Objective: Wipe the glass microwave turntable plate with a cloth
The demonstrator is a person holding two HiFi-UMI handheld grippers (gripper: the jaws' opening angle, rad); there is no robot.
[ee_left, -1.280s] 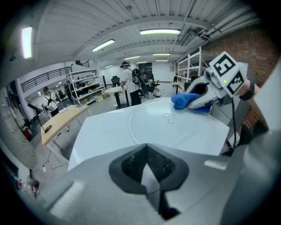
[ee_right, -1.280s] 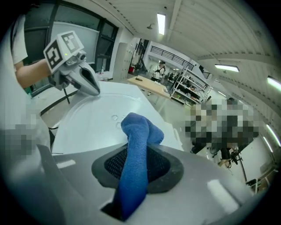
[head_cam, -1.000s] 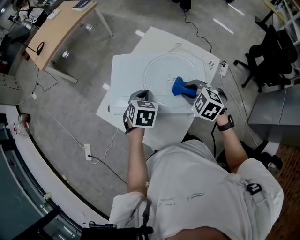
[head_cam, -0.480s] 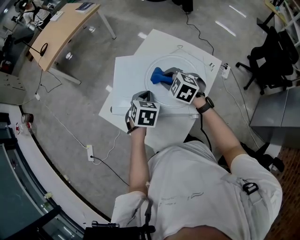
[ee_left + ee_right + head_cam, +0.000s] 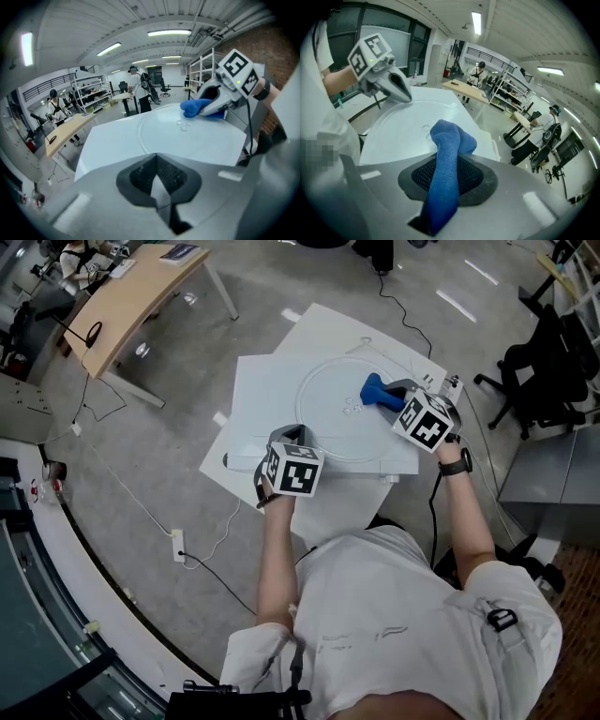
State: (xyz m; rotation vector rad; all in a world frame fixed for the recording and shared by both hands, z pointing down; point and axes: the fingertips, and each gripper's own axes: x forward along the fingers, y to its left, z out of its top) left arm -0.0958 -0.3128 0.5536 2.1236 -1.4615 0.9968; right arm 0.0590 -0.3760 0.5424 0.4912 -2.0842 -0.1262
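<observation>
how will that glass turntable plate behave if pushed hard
Probably stiff and breakable: the glass turntable plate is clear glass. Lying flat on the smooth white board, it may slide rather than tip when the blue cloth presses sideways.

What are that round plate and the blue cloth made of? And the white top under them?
Plate: seemingly clear glass, smooth; the white top shows through it, and only its rim and centre bumps stand out.
Cloth: soft blue knit or terry fabric, with a visible weave.
Top: smooth matte white board, material unclear.
</observation>
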